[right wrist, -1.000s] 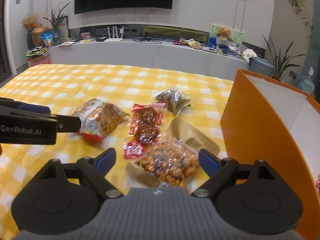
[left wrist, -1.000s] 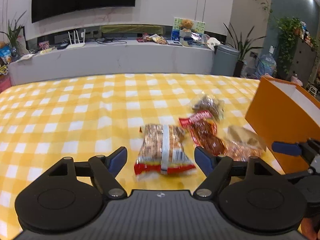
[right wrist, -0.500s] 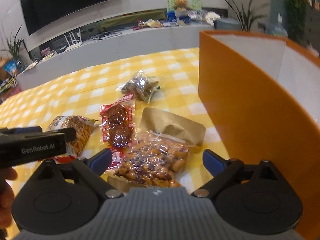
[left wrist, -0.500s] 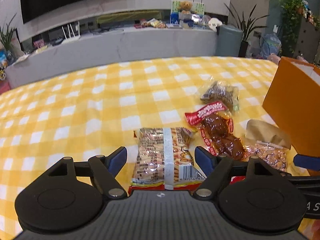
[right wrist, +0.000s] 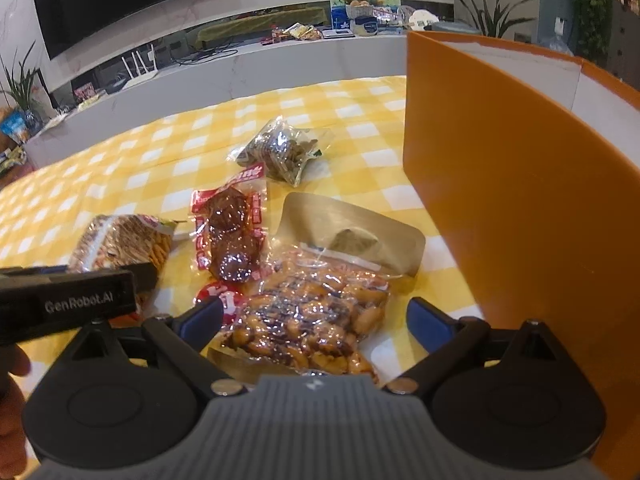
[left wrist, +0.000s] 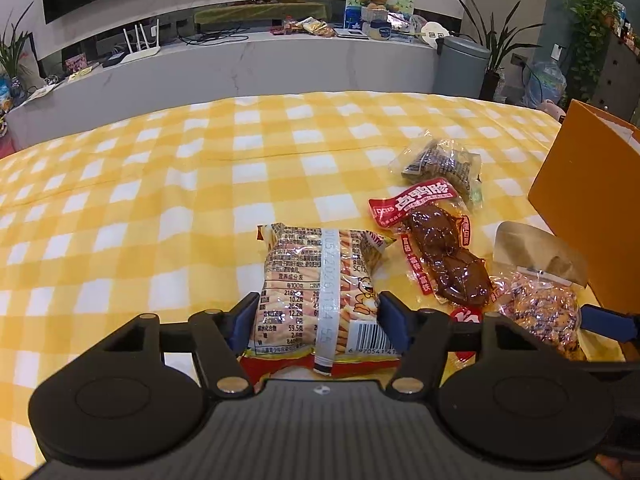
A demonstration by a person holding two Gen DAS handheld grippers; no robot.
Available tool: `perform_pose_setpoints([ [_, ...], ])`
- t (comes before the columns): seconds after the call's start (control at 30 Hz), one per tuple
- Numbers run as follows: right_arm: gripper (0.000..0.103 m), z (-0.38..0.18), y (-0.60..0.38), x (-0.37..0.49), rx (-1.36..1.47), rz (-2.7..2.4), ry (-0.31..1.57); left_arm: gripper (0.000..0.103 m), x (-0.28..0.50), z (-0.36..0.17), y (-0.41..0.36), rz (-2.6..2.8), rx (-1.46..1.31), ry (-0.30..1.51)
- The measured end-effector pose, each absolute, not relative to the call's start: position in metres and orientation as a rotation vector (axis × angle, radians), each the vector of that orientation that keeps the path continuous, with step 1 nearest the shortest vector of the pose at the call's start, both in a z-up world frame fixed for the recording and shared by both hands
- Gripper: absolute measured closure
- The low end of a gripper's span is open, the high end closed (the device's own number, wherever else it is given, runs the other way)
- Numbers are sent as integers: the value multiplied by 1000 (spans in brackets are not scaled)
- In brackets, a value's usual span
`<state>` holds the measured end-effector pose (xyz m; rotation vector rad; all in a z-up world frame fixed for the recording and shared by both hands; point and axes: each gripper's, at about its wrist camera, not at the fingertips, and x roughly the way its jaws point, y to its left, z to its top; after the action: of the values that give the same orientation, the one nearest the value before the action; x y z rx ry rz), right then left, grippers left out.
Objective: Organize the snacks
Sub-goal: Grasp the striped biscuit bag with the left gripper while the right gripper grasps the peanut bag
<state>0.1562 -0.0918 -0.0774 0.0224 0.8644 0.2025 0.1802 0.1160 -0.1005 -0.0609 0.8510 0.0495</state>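
Several snacks lie on the yellow checked cloth [left wrist: 160,200]. My left gripper [left wrist: 318,316] is open, its blue fingers on either side of a cracker-stick pack [left wrist: 320,280], which also shows in the right wrist view [right wrist: 120,244]. My right gripper [right wrist: 316,320] is open around a clear bag of glazed nuts [right wrist: 312,316], seen too in the left wrist view [left wrist: 544,312]. Between them lies a red vacuum-packed meat snack [left wrist: 440,248] [right wrist: 232,236]. A dark clear bag [left wrist: 444,164] [right wrist: 280,148] lies further back.
An orange box [right wrist: 500,200] with a white inside stands upright right of the snacks, close to my right gripper; its corner shows in the left wrist view [left wrist: 592,200]. A grey counter [left wrist: 240,68] with clutter runs behind the table.
Both grippers have moved forward and down over their packs. The left fingers now flank the cracker-stick pack and the right fingers flank the nut bag. The snacks have not moved.
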Motion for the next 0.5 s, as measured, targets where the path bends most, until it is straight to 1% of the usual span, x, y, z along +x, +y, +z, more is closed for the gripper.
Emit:
perform_pose_setpoints([
  [0.1,10,-79,-86,152,-44,193,854,31,181,-100,115,46,-61,856],
  [0.17,17,-79,-85,150,-63,200,842,33,180,-100,114,44,-57,859],
  [0.27,21,-79,-87,148,-71,216,832,35,179,-99,113,43,-51,864],
  [0.5,23,-76,-93,135,-106,304,832,36,163,-97,109,23,-32,896],
])
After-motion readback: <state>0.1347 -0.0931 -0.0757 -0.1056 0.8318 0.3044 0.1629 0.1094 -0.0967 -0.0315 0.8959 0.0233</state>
